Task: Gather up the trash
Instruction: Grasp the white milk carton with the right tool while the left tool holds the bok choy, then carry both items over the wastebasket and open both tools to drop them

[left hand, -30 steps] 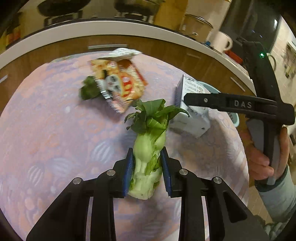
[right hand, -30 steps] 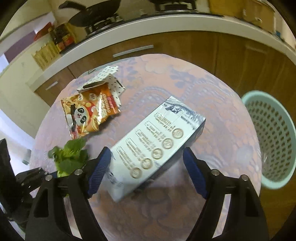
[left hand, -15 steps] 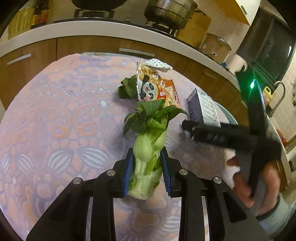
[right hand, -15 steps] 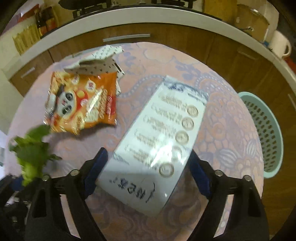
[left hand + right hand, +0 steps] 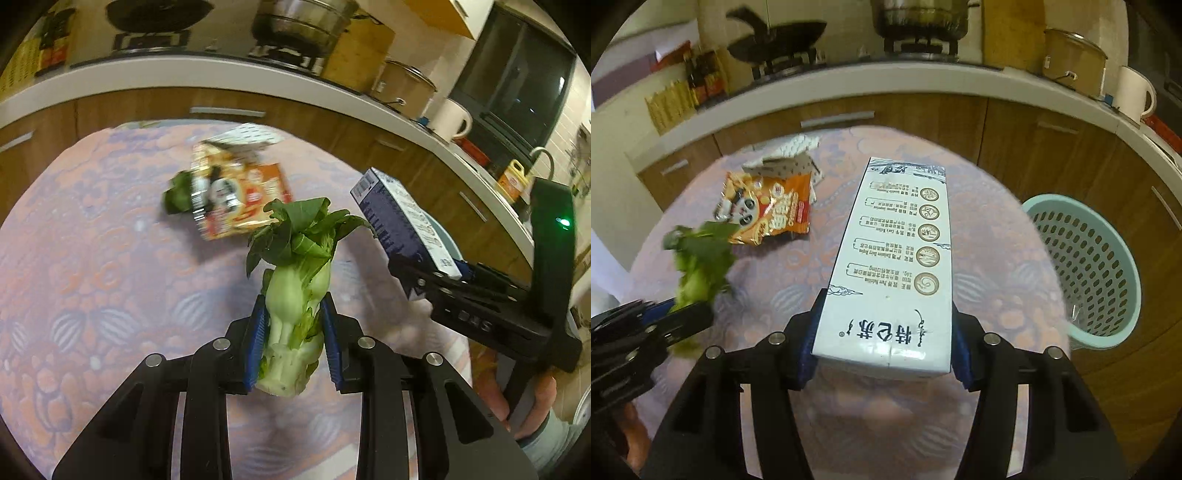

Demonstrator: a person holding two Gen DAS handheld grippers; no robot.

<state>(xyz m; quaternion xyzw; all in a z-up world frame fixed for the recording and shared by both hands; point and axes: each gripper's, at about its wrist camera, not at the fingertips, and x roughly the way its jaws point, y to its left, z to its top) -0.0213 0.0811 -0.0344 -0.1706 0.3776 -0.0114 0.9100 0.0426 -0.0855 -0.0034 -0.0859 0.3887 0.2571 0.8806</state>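
One bok choy, one carton, one snack bag, one basket.

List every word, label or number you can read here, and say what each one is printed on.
"特仑苏": near end of the white milk carton.
"DAS": side of the right gripper, seen inverted.
Carton's small print: too small to read.
Orange panda snack bag: lettering blurred.

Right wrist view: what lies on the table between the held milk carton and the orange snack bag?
Nothing: between the milk carton and the snack bag only bare patterned tablecloth shows in the right wrist view.
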